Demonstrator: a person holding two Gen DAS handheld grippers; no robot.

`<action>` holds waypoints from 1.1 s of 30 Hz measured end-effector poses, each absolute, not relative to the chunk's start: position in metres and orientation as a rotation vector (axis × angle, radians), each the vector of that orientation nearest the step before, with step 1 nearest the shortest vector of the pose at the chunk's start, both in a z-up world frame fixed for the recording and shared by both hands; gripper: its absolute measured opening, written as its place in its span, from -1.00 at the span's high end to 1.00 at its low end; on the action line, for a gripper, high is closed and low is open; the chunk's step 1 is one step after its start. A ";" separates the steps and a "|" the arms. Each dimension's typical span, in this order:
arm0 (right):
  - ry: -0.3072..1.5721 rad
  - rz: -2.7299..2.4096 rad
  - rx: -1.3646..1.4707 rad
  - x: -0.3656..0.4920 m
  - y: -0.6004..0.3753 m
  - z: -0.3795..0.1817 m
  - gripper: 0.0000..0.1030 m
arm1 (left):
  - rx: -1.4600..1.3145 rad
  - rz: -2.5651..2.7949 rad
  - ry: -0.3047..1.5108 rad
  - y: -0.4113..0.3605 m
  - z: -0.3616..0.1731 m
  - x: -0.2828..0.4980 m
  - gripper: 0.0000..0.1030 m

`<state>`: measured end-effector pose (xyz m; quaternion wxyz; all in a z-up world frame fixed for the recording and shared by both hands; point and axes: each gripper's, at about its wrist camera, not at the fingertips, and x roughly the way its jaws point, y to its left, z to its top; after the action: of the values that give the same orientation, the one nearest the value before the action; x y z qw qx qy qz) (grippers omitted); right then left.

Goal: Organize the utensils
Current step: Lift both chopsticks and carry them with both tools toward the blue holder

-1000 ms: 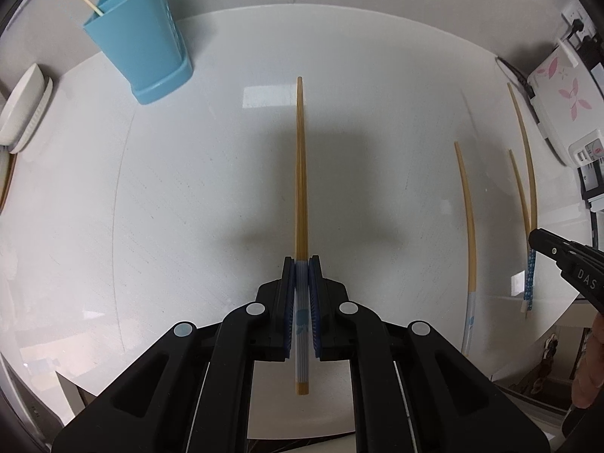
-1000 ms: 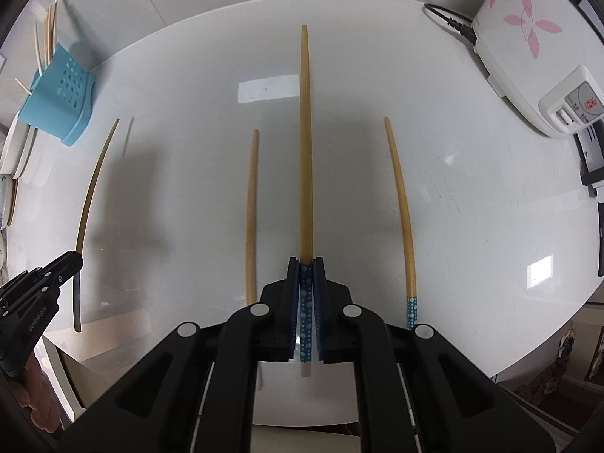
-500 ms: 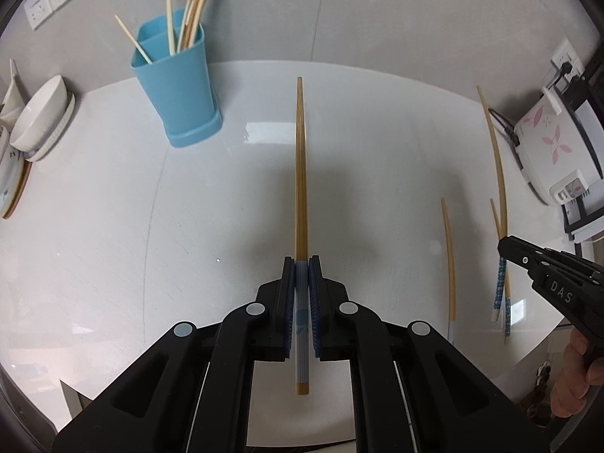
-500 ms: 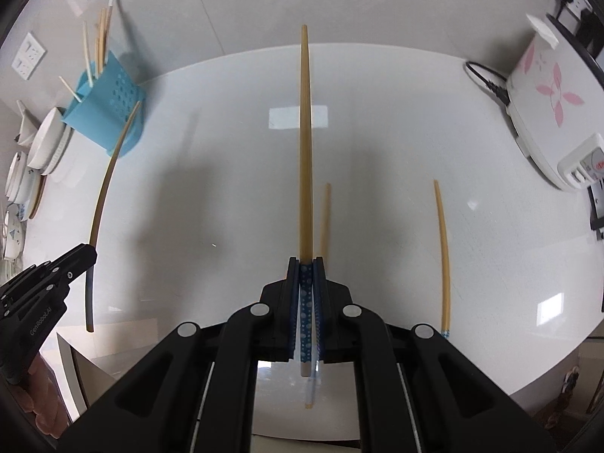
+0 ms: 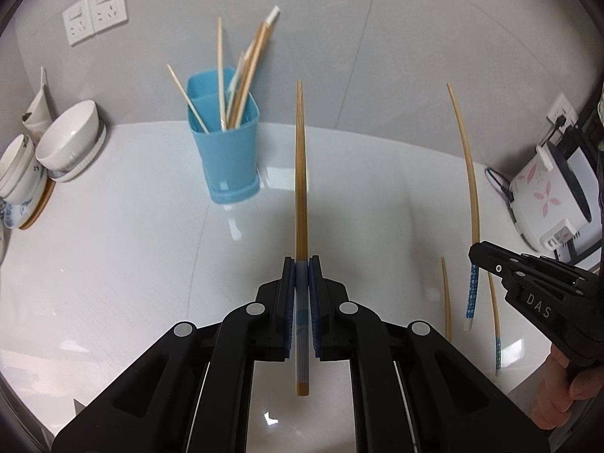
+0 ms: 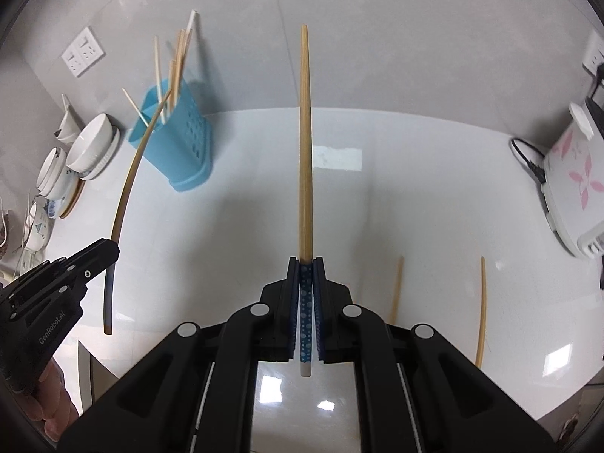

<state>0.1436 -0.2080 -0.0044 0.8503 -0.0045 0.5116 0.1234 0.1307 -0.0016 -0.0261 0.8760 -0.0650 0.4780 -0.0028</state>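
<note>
My left gripper is shut on a wooden chopstick with a grey-striped handle, held above the white table and pointing towards the blue utensil holder. The holder stands at the back with several chopsticks in it. My right gripper is shut on another chopstick with a blue dotted handle, raised and pointing at the wall. It also shows in the left wrist view. Two loose chopsticks lie on the table at the right. The holder is far left in the right wrist view.
Stacked white bowls and plates sit at the far left. A white rice cooker with pink flowers and its black cord stand at the far right. Wall sockets are behind the holder.
Both grippers have risen and tilted up with their chopsticks. The holder and wall now fill more of both views, and the loose chopsticks sit lower in view.
</note>
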 end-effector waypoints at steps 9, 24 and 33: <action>1.004 0.322 -0.033 0.156 -0.169 0.016 0.87 | -0.166 0.015 0.868 0.029 0.001 0.137 0.87; 0.943 0.352 -0.038 0.185 -0.125 0.036 0.87 | -0.183 0.007 0.775 0.069 0.034 0.166 0.87; 0.883 0.382 -0.016 0.202 -0.111 0.056 0.87 | -0.163 0.023 0.758 0.085 0.085 0.190 0.87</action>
<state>0.2023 -0.1114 0.0559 0.8865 -0.0078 0.4246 0.1836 0.1904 0.0850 0.0849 0.9258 -0.0793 0.3693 0.0112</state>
